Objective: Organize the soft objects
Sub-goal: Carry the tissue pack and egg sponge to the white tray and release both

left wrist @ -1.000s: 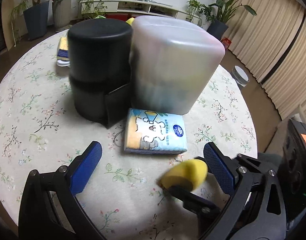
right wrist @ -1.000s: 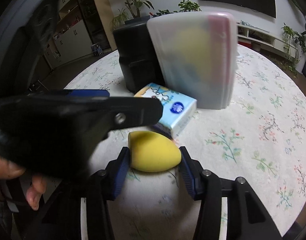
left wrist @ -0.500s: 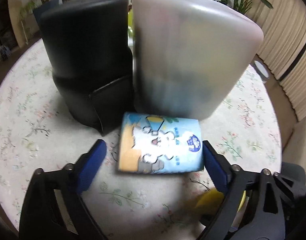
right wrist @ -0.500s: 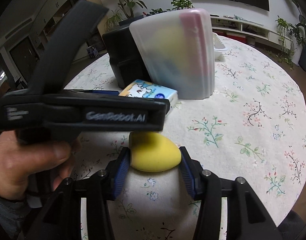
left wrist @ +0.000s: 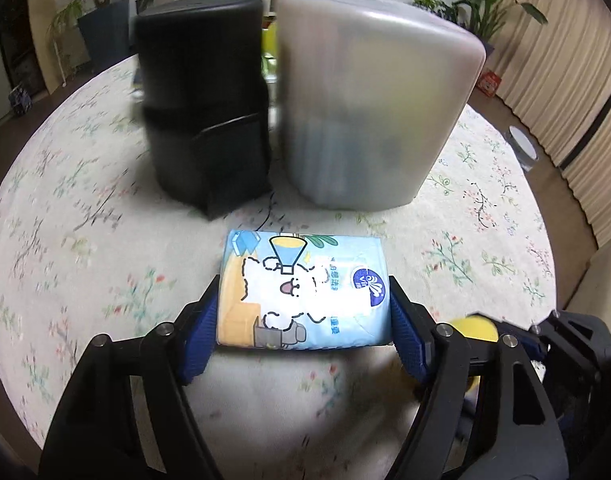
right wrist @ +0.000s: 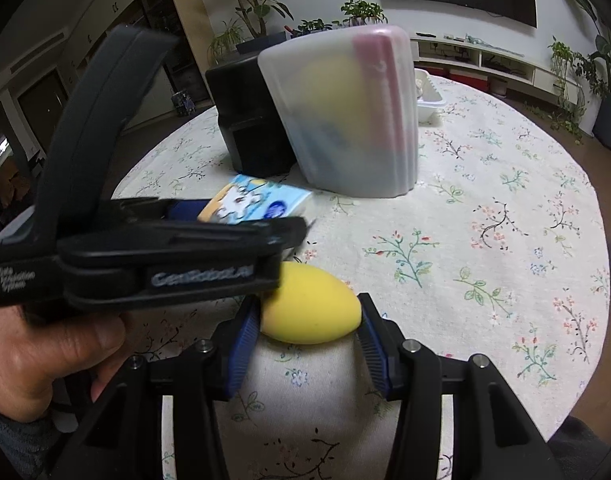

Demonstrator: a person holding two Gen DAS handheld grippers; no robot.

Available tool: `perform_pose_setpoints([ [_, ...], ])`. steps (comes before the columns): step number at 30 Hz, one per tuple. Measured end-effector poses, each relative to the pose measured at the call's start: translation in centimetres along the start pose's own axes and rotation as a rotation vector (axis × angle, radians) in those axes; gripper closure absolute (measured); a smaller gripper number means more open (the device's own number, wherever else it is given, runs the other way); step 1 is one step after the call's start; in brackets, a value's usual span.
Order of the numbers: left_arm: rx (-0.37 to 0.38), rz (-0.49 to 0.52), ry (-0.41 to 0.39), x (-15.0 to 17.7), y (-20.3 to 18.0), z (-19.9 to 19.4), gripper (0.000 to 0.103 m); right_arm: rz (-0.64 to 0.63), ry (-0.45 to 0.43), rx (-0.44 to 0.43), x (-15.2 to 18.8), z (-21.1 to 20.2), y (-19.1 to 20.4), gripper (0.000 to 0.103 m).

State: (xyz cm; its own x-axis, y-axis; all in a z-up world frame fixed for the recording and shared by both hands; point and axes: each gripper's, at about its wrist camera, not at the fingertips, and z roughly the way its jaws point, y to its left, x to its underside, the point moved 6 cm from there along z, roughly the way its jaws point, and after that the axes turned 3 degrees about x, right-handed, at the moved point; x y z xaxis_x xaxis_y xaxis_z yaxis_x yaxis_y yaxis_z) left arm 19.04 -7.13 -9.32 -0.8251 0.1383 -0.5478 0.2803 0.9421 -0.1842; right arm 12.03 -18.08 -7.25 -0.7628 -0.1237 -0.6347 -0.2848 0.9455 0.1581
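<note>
My left tool (left wrist: 303, 316) has just been closing around the tissue pack (left wrist: 301, 290) lying on the bench (left wrist: 85, 264), pads touching its sides. My right tool (right wrist: 309, 336) grips the yellow sponge egg (right wrist: 309, 308). Next, I judge: firm up, then lift.

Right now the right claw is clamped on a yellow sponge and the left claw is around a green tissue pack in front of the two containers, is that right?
Not quite: the tissue pack is light blue with a cartoon print, not green, as the left wrist view shows. The left claw has just been closing around it, and the right claw does clamp the yellow sponge.
</note>
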Motion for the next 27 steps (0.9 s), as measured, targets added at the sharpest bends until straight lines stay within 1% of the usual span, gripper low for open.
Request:
perform_pose_setpoints([
  [6, 0.007, -0.053, -0.027, 1.5, 2.0, -2.8, 0.030, -0.019, -0.007, 0.028, 0.1, -1.0, -0.4, 0.052],
  [8, 0.008, -0.064, -0.036, 1.6, 1.9, -3.2, 0.030, -0.017, -0.009, 0.034, 0.0, -1.0, -0.6, 0.052],
  [12, 0.011, -0.076, -0.055, 2.2, 2.4, -4.9, 0.030, -0.013, -0.013, 0.047, 0.0, -1.4, -1.2, 0.052],
  [17, 0.006, -0.083, -0.070, 2.1, 3.2, -6.3, 0.030, -0.008, -0.023, 0.069, -0.3, -2.2, -2.1, 0.052],
  [22, -0.010, -0.108, -0.092, 2.0, 5.3, -7.8, 0.030, 0.013, -0.035, 0.110, -0.7, -3.1, -4.4, 0.052],
  [27, -0.035, -0.142, -0.119, 1.2, 7.6, -8.9, 0.030, 0.042, -0.056, 0.161, -1.9, -4.5, -7.8, 0.052],
])
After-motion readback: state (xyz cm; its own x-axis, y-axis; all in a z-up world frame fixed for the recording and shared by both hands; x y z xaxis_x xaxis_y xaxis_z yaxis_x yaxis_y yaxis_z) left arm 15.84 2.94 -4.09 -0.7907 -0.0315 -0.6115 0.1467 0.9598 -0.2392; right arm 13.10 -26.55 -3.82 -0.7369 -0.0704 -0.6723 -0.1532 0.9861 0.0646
